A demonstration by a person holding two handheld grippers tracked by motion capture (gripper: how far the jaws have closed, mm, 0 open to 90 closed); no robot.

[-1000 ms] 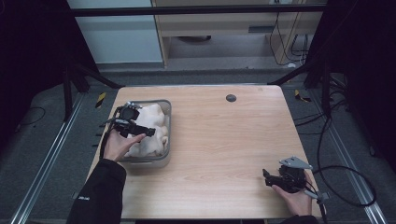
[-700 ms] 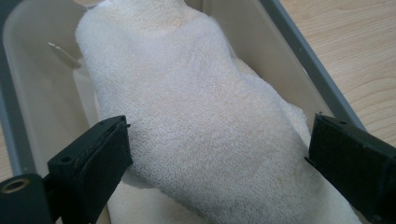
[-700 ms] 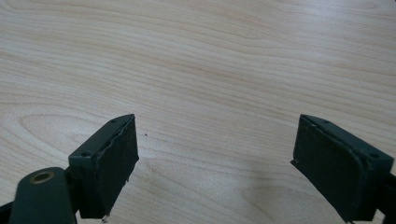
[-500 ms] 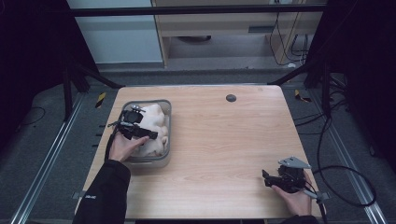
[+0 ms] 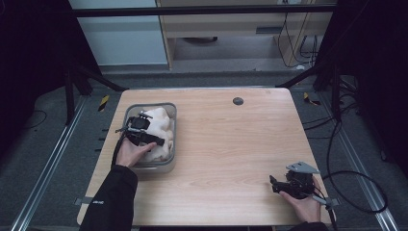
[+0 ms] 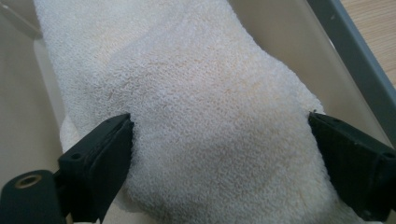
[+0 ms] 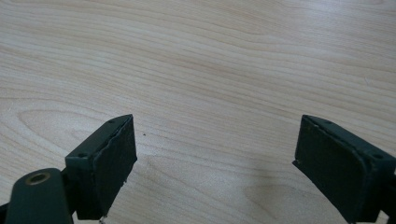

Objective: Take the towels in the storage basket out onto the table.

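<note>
A cream terry towel (image 5: 162, 121) lies bunched in a grey tray (image 5: 172, 144) at the table's left side. My left gripper (image 5: 155, 141) is down in the tray, open. In the left gripper view its jaws stand wide apart, one on each side of a rounded fold of the towel (image 6: 210, 107), with the gripper (image 6: 219, 140) pressed close to the cloth and the tray wall (image 6: 280, 37) behind. My right gripper (image 5: 274, 185) rests low near the table's front right corner. It is open (image 7: 215, 149), with bare wood (image 7: 210, 56) between its jaws.
The wooden table (image 5: 231, 144) carries a small dark round disc (image 5: 237, 101) near its far edge. A black cable (image 5: 356, 192) trails off the right side from the right gripper. Metal frame rails and dark stands surround the table on the floor.
My left gripper has moved a little nearer and lower into the tray, settling onto the towel. The right gripper has stayed where it was.
</note>
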